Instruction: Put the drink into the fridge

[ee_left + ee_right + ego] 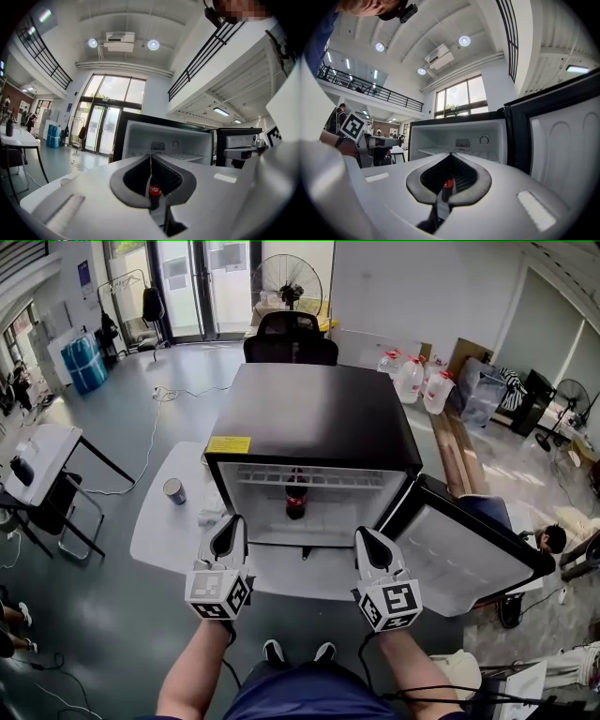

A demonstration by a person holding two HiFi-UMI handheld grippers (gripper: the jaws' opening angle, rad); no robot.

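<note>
A dark cola bottle [295, 493] with a red label stands upright inside the open black mini fridge [319, 418], under its wire shelf. Both grippers hover in front of the fridge opening, apart from the bottle. My left gripper [228, 521] is shut and holds nothing; my right gripper [366, 532] is also shut and holds nothing. In the left gripper view the jaws [150, 154] meet at their tips, and the bottle [154, 191] shows beyond them through the hollow. The right gripper view shows the same: tips together [451, 153], bottle [448, 183] far behind.
The fridge door [469, 549] hangs open to the right, close to my right gripper. The fridge sits on a white table [164, 531] with a small can [173, 490] to its left. A black chair [291, 338] and water jugs [412, 376] stand behind.
</note>
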